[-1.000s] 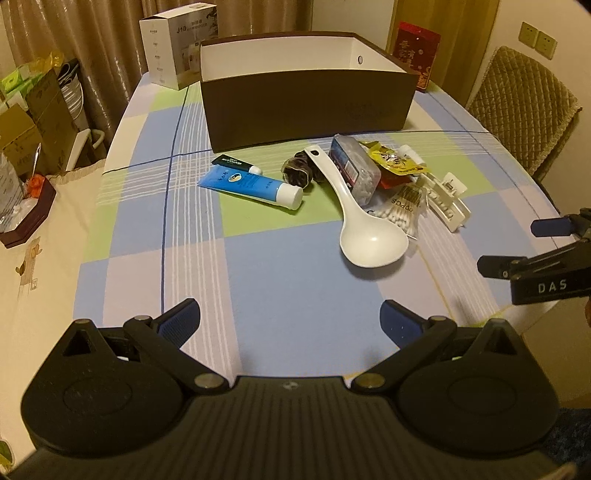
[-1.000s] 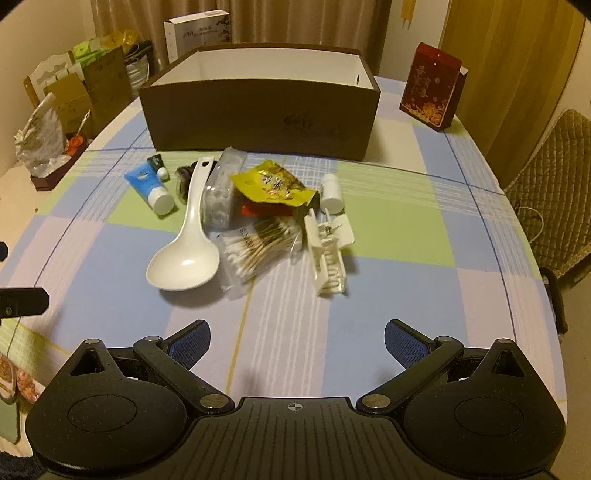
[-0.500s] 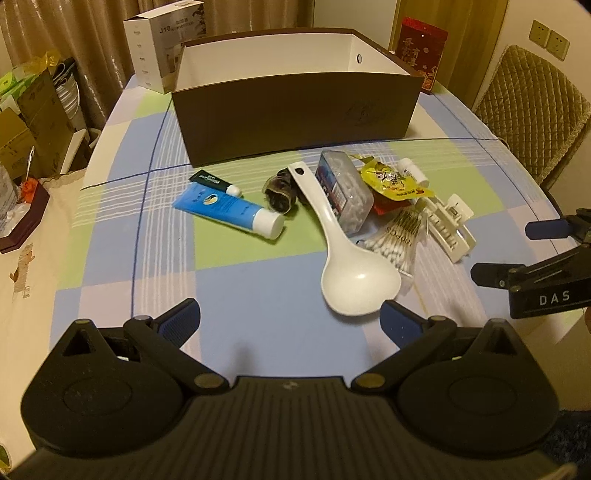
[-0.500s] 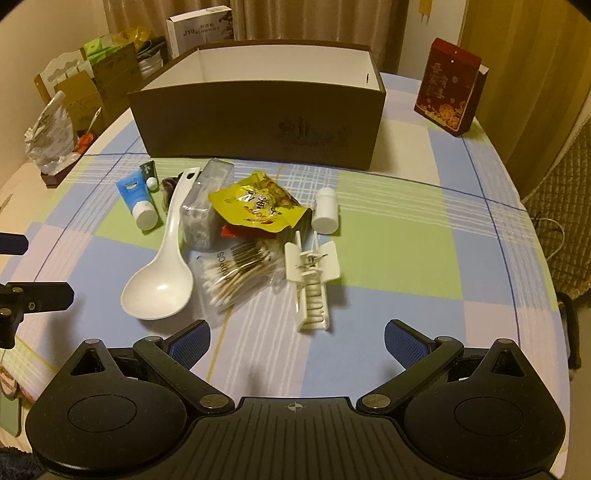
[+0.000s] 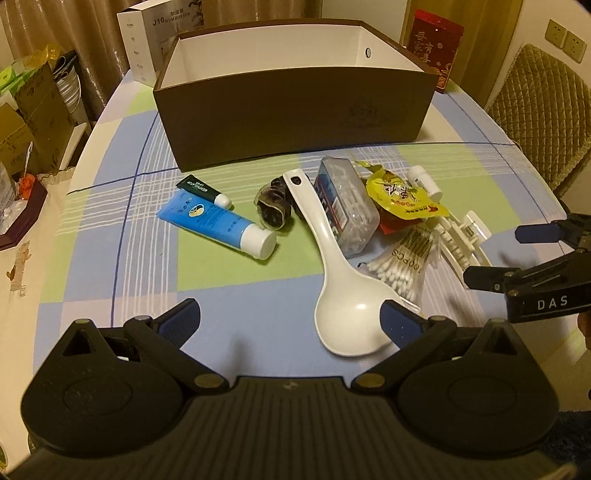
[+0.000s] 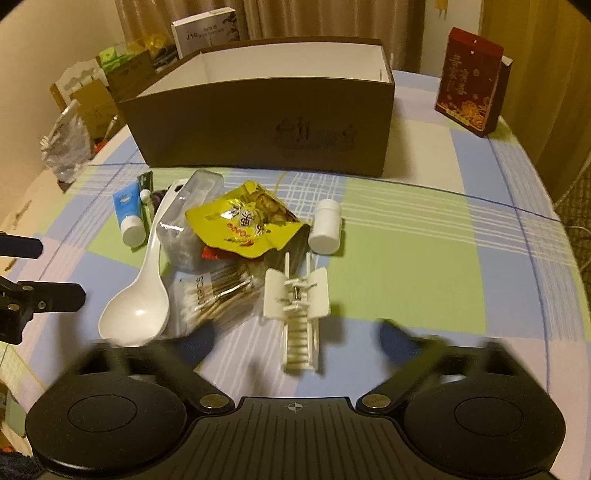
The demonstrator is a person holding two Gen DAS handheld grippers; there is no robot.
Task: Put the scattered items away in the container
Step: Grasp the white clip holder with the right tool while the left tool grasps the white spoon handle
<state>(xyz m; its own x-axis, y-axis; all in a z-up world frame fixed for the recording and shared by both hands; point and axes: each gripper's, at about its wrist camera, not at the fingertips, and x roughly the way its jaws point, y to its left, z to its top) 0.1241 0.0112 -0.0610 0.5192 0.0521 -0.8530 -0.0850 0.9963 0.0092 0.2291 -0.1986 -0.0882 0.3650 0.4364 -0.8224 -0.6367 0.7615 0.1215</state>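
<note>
A brown box (image 5: 295,114) with a white inside stands open at the back of the table, also in the right wrist view (image 6: 258,125). In front of it lie a blue tube (image 5: 218,225), a small dark tube (image 5: 203,190), a dark wrapped item (image 5: 273,206), a white spoon (image 5: 340,280), a clear swab case (image 5: 347,203), a yellow snack packet (image 6: 243,218), a bag of cotton swabs (image 6: 214,291), a white hair claw clip (image 6: 299,306) and a small white bottle (image 6: 325,225). My left gripper (image 5: 291,321) is open, its right finger at the spoon's bowl. My right gripper (image 6: 295,339) is open around the claw clip's tip.
A red gift box (image 6: 472,96) stands at the back right. A white carton (image 5: 162,33) stands behind the brown box. Cardboard boxes and bags (image 5: 33,107) crowd the left beyond the table's edge. A padded chair (image 5: 543,107) stands at the right.
Both grippers have moved forward and lower toward the scattered items. The right gripper has come over the claw clip; the left has come up to the spoon.
</note>
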